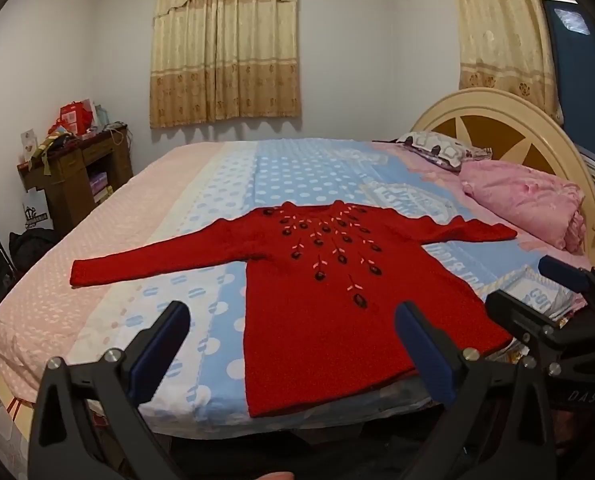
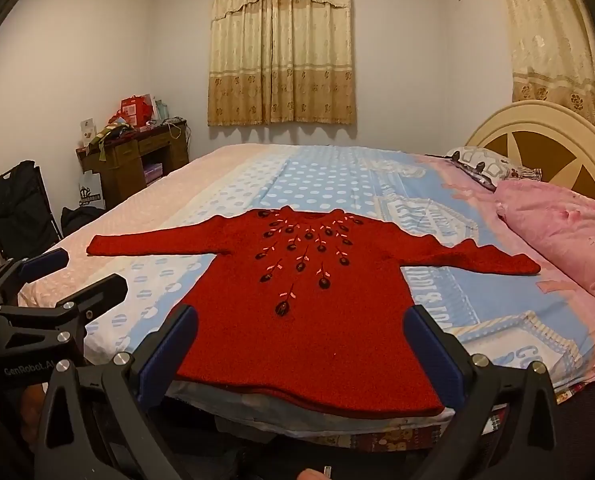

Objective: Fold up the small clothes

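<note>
A small red knit sweater (image 1: 329, 304) with dark embroidered flowers lies flat on the bed, front up, both sleeves spread out, hem at the near edge. It also shows in the right wrist view (image 2: 309, 320). My left gripper (image 1: 293, 320) is open and empty, hovering just short of the hem's left part. My right gripper (image 2: 305, 328) is open and empty, hovering before the hem's middle. The right gripper also shows in the left wrist view (image 1: 545, 292), and the left gripper in the right wrist view (image 2: 81, 276), both open.
The bed (image 1: 217, 184) has a blue, white and pink dotted sheet. Pink pillows (image 1: 525, 200) and a cream headboard (image 1: 497, 120) are at the right. A cluttered wooden desk (image 1: 77, 168) and dark bags (image 2: 21, 204) stand at the left wall.
</note>
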